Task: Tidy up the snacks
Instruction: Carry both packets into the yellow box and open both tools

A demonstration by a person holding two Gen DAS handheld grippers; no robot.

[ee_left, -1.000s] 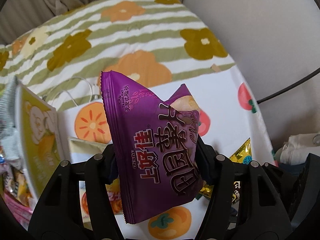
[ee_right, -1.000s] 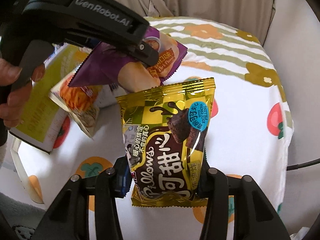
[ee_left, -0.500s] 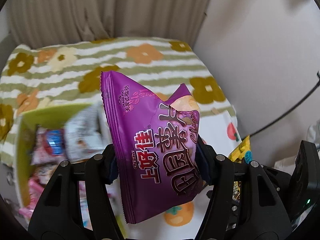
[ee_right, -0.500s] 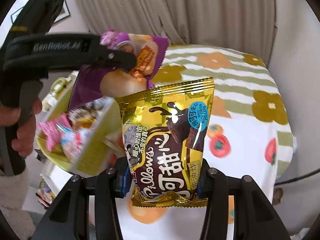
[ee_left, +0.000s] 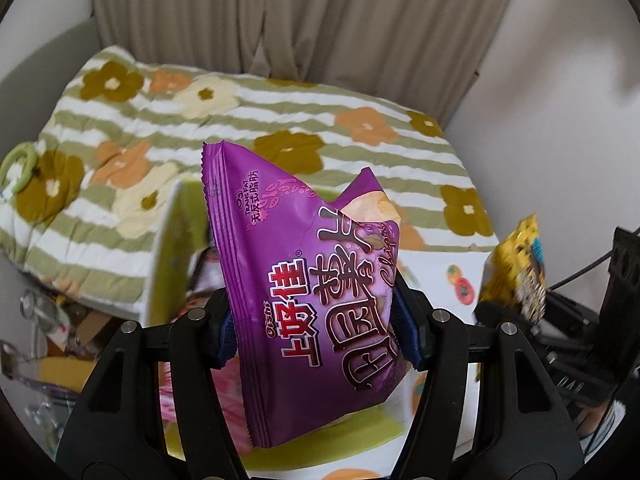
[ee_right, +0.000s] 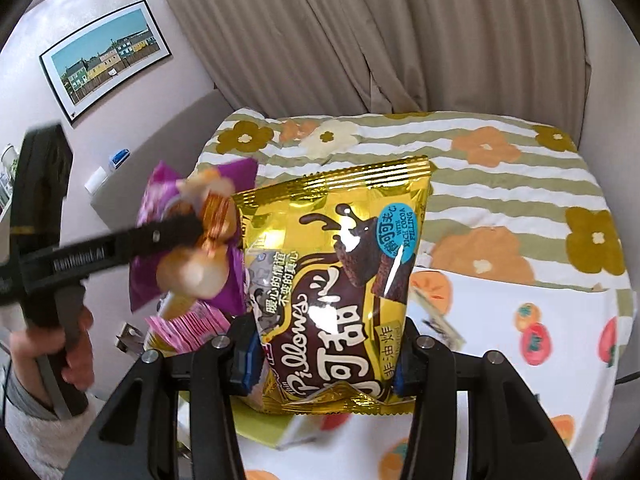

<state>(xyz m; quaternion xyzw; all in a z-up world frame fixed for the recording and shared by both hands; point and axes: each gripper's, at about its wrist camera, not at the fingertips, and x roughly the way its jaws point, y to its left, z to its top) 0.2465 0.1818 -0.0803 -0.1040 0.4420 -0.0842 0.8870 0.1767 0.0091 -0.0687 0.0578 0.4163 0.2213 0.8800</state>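
My left gripper (ee_left: 318, 336) is shut on a purple chip bag (ee_left: 304, 280) and holds it in the air above a light green snack box (ee_left: 168, 256). My right gripper (ee_right: 322, 360) is shut on a gold cocoa pillow snack bag (ee_right: 340, 272), also lifted. In the right wrist view the purple bag (ee_right: 176, 216) and left gripper (ee_right: 120, 248) are to the left, over pink packets (ee_right: 188, 328) in the box. The gold bag (ee_left: 516, 264) shows at the right in the left wrist view.
A bed with a green-striped flowered quilt (ee_left: 200, 120) and a white fruit-print cloth (ee_right: 540, 340) lies below. Beige curtains (ee_right: 360, 40) hang behind. A framed picture (ee_right: 104, 56) hangs on the left wall. Clutter (ee_left: 40, 320) lies at the bed's left.
Both grippers have risen and tilted up with their bags, so more curtain and wall show. The green box now sits below and behind the purple bag.
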